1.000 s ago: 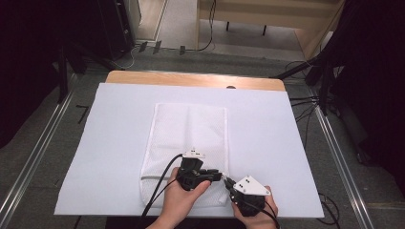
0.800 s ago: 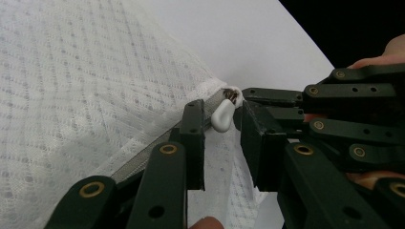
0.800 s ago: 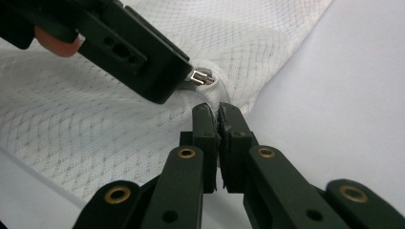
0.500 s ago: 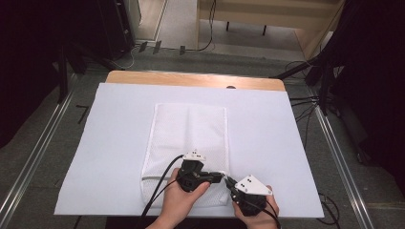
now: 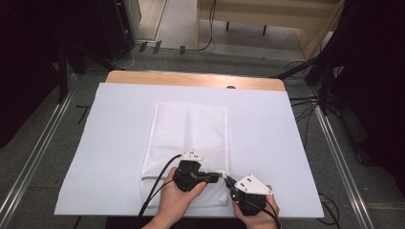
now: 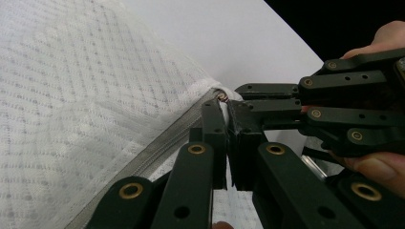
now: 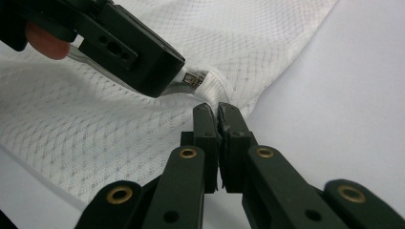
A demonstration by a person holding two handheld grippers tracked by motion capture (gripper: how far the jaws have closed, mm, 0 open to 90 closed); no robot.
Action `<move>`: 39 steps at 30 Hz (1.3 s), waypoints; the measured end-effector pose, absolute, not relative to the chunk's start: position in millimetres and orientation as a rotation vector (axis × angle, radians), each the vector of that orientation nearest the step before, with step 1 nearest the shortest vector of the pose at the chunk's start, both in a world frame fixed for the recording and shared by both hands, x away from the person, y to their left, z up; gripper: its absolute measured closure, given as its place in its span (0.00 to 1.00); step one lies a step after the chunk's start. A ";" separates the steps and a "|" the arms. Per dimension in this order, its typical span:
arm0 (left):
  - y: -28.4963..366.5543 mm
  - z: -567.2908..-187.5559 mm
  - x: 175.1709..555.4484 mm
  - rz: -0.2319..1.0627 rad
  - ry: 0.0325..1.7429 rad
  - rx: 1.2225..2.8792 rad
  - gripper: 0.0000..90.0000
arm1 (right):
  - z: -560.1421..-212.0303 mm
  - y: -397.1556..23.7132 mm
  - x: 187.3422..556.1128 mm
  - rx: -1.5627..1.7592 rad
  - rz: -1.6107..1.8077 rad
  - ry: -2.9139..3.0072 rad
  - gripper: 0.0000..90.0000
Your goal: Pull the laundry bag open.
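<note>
Two grippers meet at the near right corner of the white mesh zippered laundry bag (image 5: 188,143), which lies flat mid-sheet on the white paper table cover (image 5: 110,143). Left to right from that corner: the grey zipper line (image 6: 157,148) runs along the bag's near edge; the left gripper (image 6: 225,143) has its jaws together, apparently pinching the zipper's end at the corner; the right gripper (image 7: 218,119) is clamped on the corner fabric just beside it. Judgement: the grasp is made, the zip looks fully shut, and the opening pull remains. Bag: flat, faint centre fold, diamond-weave mesh, apparently empty.
</note>
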State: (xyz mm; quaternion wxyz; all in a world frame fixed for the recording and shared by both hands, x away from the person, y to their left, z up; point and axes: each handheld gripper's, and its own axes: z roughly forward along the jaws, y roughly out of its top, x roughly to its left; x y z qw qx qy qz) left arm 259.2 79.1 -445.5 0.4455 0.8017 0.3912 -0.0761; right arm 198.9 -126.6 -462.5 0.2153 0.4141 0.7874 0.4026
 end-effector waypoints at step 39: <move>223.1 -453.3 243.5 0.034 1.192 1.928 0.98 | -457.6 -141.9 206.3 1.223 1.137 2.113 1.00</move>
